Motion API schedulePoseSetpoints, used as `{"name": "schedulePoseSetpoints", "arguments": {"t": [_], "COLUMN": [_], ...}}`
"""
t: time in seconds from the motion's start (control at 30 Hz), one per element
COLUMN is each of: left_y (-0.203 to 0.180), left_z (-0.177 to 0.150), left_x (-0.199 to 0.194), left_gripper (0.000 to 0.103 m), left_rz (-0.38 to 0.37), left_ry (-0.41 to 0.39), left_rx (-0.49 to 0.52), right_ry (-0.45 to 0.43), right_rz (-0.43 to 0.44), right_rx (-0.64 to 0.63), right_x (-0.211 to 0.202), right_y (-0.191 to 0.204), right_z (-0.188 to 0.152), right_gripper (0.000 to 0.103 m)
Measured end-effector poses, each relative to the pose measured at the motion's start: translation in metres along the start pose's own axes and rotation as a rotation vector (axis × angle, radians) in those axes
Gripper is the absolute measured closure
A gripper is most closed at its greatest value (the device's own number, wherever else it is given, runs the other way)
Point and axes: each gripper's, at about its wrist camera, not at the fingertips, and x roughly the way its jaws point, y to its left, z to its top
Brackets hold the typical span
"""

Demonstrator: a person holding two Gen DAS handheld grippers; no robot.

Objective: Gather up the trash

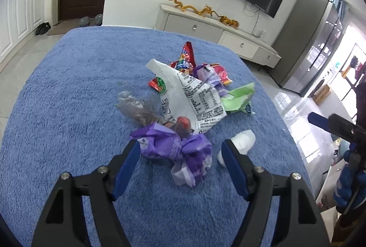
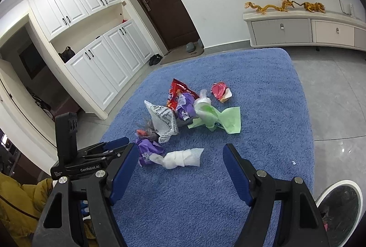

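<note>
- The left gripper (image 1: 180,152) has its jaws wide apart and clamps nothing; the crumpled purple wrapper (image 1: 176,146) lies on the cloth between the blue pads (image 1: 128,167), nearer the left pad, and neither pad seems to press on it.
- The right gripper (image 2: 180,155) also stands with its jaws apart and empty; the twisted white tissue (image 2: 180,156) lies just ahead of the gap, closer to the left pad.
- In the right wrist view the left gripper's fingers reach in from the left edge toward the purple wrapper, so both tools work at the near end of the heap.
- Step in hand, as I judge it: the approach to a first pickup, with nothing lifted yet.
- The next move calls for the left gripper to settle over the purple wrapper and close on its bunched middle; the film is light and springy, so a shallow pinch could slip off.
- The purple wrapper's long axis runs roughly across the gap in the left wrist view, its pale loose tail pointing toward the camera.
- The white tissue's long axis runs left to right in the right wrist view, its flared end pointing right.
- Farther out lie the white printed bag (image 1: 194,96), the green wrapper (image 1: 240,98), the red snack packet (image 2: 178,94) and a pink-red wrapper (image 2: 220,90), all on the blue fleece cloth (image 1: 68,98).
- A white-rimmed bin (image 2: 338,205) shows at the lower right of the right wrist view, off the cloth's near corner; it looks the likely drop point.
</note>
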Motion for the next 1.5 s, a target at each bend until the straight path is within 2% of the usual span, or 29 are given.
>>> {"name": "schedulePoseSetpoints", "arguments": {"t": [0.2, 0.3, 0.47, 0.57, 0.73, 0.87, 0.93, 1.13, 1.27, 1.5], "left_y": [-0.004, -0.003, -0.003, -0.002, -0.006, -0.018, -0.025, -0.031, -0.031, -0.018], "left_z": [0.006, 0.005, 0.005, 0.004, 0.006, 0.01, 0.011, 0.014, 0.016, 0.031], "left_x": [0.025, 0.03, 0.021, 0.011, -0.006, -0.01, -0.006, 0.011, 0.017, 0.004], "left_gripper": [0.031, 0.031, 0.031, 0.031, 0.031, 0.031, 0.031, 0.031, 0.031, 0.031], "left_rz": [0.066, 0.072, 0.071, 0.067, 0.01, -0.059, -0.052, -0.09, -0.103, -0.135], "left_ry": [0.031, 0.039, 0.008, -0.014, -0.034, -0.011, -0.005, 0.042, 0.046, 0.013], "left_rx": [-0.009, -0.017, 0.006, 0.06, 0.199, 0.369, 0.462, 0.587, 0.608, 0.523], "right_ry": [-0.002, -0.003, 0.0, 0.002, 0.003, 0.003, 0.003, 0.027, 0.055, 0.054], "right_rz": [0.014, 0.02, 0.029, 0.031, 0.026, 0.021, 0.017, 0.0, -0.007, -0.02], "right_rx": [0.022, 0.029, 0.03, 0.035, 0.034, 0.022, 0.017, 0.006, 0.0, 0.013], "right_x": [0.004, 0.005, 0.008, 0.009, 0.007, 0.006, 0.005, 0.009, 0.018, 0.026], "right_y": [-0.015, -0.021, -0.024, -0.026, -0.022, -0.013, -0.008, 0.004, 0.008, 0.001], "right_z": [0.0, 0.001, 0.003, 0.002, 0.002, 0.002, 0.002, -0.001, -0.004, 0.001], "right_gripper": [0.029, 0.028, 0.029, 0.028, 0.029, 0.028, 0.029, 0.028, 0.029, 0.029]}}
